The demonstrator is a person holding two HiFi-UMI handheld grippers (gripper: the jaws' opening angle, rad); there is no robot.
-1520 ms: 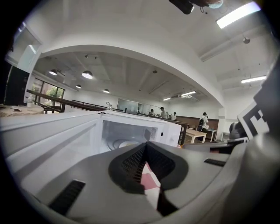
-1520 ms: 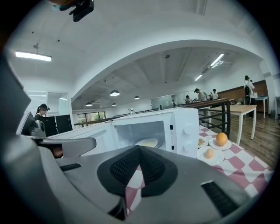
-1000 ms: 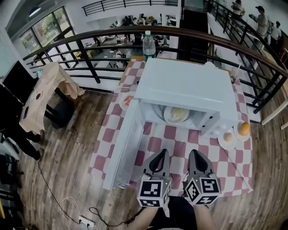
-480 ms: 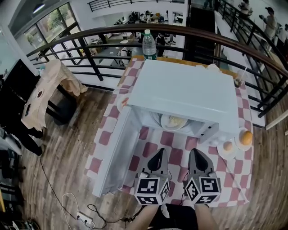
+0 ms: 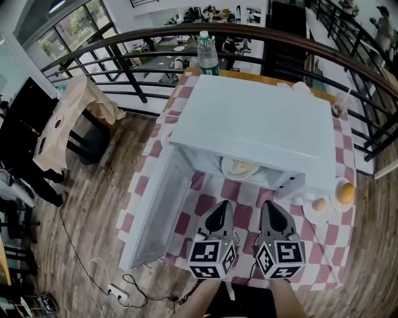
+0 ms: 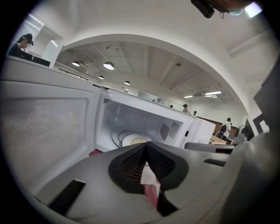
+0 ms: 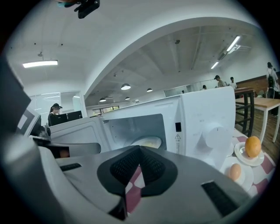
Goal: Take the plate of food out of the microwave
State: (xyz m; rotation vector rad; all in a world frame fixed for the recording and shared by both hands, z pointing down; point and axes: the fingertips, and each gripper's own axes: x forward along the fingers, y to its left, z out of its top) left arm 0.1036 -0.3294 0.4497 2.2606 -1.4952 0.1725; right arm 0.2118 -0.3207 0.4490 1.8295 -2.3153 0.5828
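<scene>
Moved: left gripper (image 5: pixel 219 210) and right gripper (image 5: pixel 272 210) are nearer the microwave (image 5: pixel 255 127) | jaws: both pressed together, empty | plate of food (image 5: pixel 239 166): pale, round, inside the cavity | door (image 5: pixel 155 211) swung open left; egg (image 5: pixel 319 204) right.

Office mezzanine: a railing (image 5: pixel 149 32) overlooks desks (image 5: pixel 211 11) below.

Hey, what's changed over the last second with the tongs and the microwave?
Both the left tongs and right tongs edged forward toward the open microwave, side by side. Nothing grasped or released. Unchanged: both shut and empty, door open, plate of food inside.
</scene>
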